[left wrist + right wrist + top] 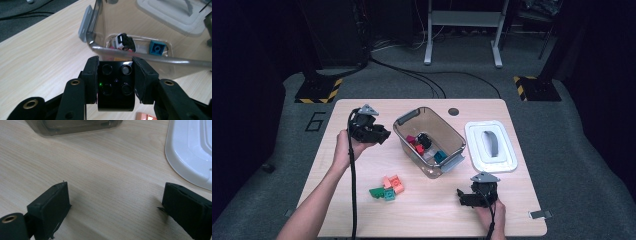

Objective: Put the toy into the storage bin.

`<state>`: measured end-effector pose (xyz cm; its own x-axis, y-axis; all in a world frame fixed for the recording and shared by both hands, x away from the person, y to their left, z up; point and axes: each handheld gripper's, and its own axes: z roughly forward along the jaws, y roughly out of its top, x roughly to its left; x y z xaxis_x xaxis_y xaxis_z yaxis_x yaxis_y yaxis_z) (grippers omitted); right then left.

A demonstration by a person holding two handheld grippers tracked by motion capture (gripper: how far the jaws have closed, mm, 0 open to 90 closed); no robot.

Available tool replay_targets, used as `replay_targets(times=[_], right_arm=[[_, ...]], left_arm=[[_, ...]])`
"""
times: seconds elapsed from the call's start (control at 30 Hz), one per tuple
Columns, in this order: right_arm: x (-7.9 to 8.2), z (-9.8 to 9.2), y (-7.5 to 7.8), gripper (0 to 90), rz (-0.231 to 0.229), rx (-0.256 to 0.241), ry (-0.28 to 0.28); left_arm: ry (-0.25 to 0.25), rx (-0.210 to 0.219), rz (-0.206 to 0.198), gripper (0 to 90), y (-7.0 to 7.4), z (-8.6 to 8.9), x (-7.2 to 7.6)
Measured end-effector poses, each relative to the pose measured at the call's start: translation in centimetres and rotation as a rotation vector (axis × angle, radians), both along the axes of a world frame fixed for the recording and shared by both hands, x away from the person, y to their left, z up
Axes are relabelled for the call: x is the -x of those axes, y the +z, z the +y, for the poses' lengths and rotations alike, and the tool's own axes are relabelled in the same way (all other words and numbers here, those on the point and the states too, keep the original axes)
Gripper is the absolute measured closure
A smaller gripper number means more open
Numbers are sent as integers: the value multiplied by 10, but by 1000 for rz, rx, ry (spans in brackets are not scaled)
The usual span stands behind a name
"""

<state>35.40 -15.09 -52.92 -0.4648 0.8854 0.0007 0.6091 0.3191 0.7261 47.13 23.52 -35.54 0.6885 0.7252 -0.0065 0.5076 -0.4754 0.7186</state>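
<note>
My left gripper (pixel 383 135) is shut on a black four-stud brick (pixel 115 85), held just outside the left wall of a clear plastic bin (pixel 404 120). In the left gripper view the bin's rim (pixel 140 57) runs right behind the brick. Inside the bin lie red bricks (pixel 415 144), a teal brick (pixel 440 156) (pixel 157 48) and a black-and-white piece (pixel 125 41). My right gripper (pixel 460 196) rests low near the table's front right, jaws wide apart (pixel 115 202) over bare wood.
A small pile of salmon, green and teal bricks (pixel 388 188) lies on the table in front of the bin. The bin's white lid (pixel 490 146) with a grey handle lies to the right (pixel 192 152). Cables run across the floor beyond the table.
</note>
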Motion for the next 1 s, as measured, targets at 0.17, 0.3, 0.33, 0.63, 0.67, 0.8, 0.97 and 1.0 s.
replay_targets(times=[0.17,0.3,0.33,0.63,0.67,0.8,0.97,1.0], right_arm=[[0,0,0,67,0,1,0],[0,0,0,67,0,0,0],[0,0,0,67,0,-1,0],[0,0,0,67,0,0,0],[0,0,0,67,0,-1,0],[0,0,0,67,-1,-1,-1],[0,0,0,67,0,0,-1],[0,0,0,67,0,-4,-4]], left_arm=[[-10,9,-26,592,11,-14,-3],[-19,7,-40,592,17,-25,-7],[-24,13,-41,592,18,-27,-8],[-58,33,-51,592,19,-56,-14],[-62,27,-51,592,19,-57,-14],[-76,43,-44,592,16,-66,-14],[-105,71,-17,591,5,-85,-15],[-105,74,-17,591,3,-88,-15]])
